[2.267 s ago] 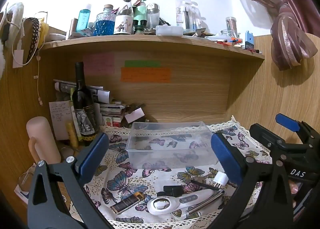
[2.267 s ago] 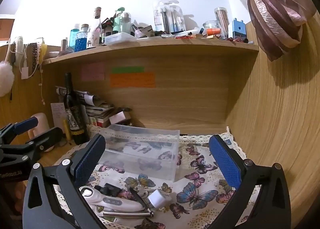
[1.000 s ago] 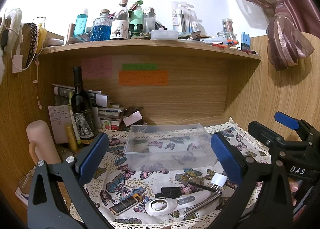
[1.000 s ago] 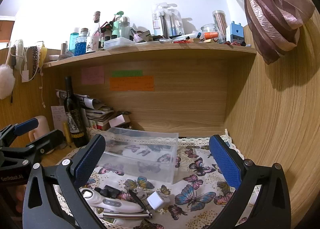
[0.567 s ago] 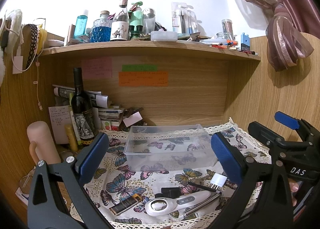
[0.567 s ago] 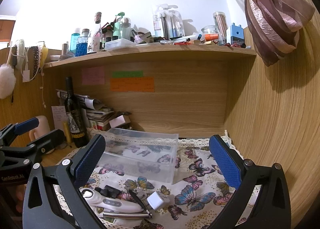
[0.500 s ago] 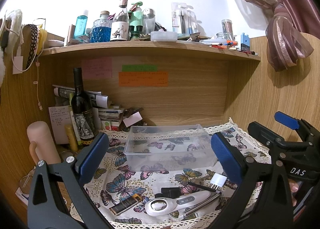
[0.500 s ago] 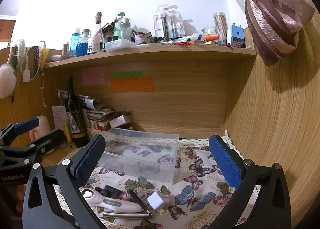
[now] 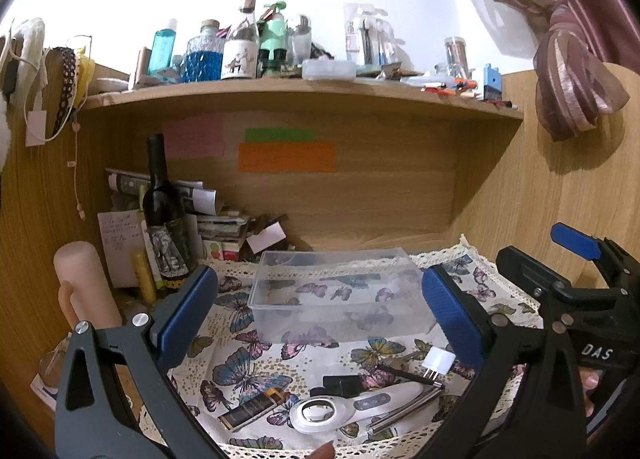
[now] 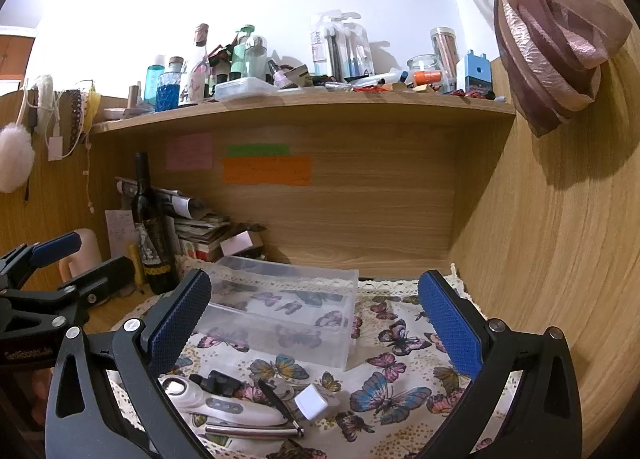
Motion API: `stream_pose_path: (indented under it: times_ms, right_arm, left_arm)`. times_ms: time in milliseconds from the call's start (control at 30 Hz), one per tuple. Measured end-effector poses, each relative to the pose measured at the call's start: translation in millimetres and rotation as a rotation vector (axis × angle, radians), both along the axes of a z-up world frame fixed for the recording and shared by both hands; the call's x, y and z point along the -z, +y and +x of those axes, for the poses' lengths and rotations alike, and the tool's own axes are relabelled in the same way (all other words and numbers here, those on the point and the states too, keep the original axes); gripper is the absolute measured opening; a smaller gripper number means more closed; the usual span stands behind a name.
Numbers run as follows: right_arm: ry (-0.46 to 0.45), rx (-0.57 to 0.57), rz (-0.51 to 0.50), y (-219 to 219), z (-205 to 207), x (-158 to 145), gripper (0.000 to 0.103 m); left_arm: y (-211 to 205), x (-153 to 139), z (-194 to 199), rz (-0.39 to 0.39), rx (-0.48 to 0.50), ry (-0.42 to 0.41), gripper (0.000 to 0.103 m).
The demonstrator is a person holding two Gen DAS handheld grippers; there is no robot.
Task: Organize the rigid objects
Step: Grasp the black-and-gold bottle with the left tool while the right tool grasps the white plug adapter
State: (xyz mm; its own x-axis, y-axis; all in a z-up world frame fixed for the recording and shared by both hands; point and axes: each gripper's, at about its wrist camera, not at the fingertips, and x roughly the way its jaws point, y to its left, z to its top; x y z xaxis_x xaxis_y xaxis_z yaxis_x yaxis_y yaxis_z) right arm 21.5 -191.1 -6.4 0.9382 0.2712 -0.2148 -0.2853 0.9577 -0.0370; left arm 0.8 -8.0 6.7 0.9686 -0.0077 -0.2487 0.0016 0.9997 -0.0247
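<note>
Hovering w/ jaws wide apart and nothing between them, both the left gripper [image 9: 320,307] and right gripper [image 10: 316,311] sit above the butterfly cloth [image 9: 240,371]. Vs approx 2 s ago, the clear bin [image 9: 336,291] reads a bit further off and lower in both views, so the grippers have backed up/lifted slightly; over the last sec nearly nothing has shifted. Judgement: no pick started yet, task at its opening, items all loose on the cloth and bin looks empty. Items cluster at 6 o'clock in the left view, near the cloth's front edge: a white magnifier [image 9: 352,409] w/ round lens and grey buttons, lying flat; a small black block [image 9: 340,385] touching its upper side; a dark lighter [image 9: 250,409] w/ gold trim at 7 o'clock, just beside the lens end; a white plug [image 9: 438,361] w/ metal pins at 5 o'clock; a metal rod [image 9: 404,407] and a thin black stick [image 9: 400,373] lying along the magnifier handle. Bin sits behind them, toward 12 o'clock, apart from the pile. In the right view the same pile is at 7 o'clock, plug [image 10: 316,401] nearest centre. All look hard, small, easy to pinch; rod may roll.
</note>
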Motion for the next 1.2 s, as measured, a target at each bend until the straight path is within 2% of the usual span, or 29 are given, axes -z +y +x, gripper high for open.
stream_pose_path:
  times_ms: [233,333,400,467,567,733,867,967,1033,1133,1200]
  right_arm:
    - [0.035,-0.025,-0.012,-0.9,6.1,11.7,0.103]
    - [0.081,-0.032,-0.012,-5.6,14.6,19.4,0.103]
    - [0.122,-0.038,0.004,-10.8,21.6,25.2,0.1]
    - [0.161,-0.049,0.022,-15.3,29.1,29.9,0.091]
    - [0.231,-0.07,0.043,-17.8,41.2,38.2,0.079]
    - [0.296,-0.086,0.023,-11.6,51.9,54.2,0.069]
    - [0.389,-0.117,0.028,-6.2,63.4,68.9,0.068]
    - [0.453,-0.116,0.008,0.0,73.2,83.7,0.068]
    - [0.484,-0.125,0.005,2.3,78.0,90.4,0.064]
    - [0.513,-0.13,-0.015,6.2,83.1,96.8,0.058]
    - [0.522,-0.133,-0.027,8.1,84.9,98.9,0.058]
  left_arm:
    - [20.1,17.1,12.2,-0.032,-0.022,0.078,0.103]
    - [37.2,25.3,14.3,-0.048,-0.047,0.114,0.103]
    - [49.9,31.1,15.8,-0.06,-0.078,0.141,0.103]
    - [59.1,37.5,16.6,-0.071,-0.093,0.166,0.103]
    - [67.8,49.3,19.7,-0.073,-0.104,0.211,0.09]
    - [78.6,74.4,26.5,-0.07,-0.112,0.3,0.086]
    - [84.2,93.6,35.6,-0.089,-0.095,0.377,0.085]
    - [83.1,108.7,46.2,-0.077,-0.078,0.443,0.085]
    - [82.8,117.0,52.3,-0.069,-0.061,0.474,0.084]
    - [84.4,126.6,60.9,-0.059,-0.042,0.516,0.078]
    - [85.9,134.1,69.1,-0.057,-0.013,0.566,0.07]
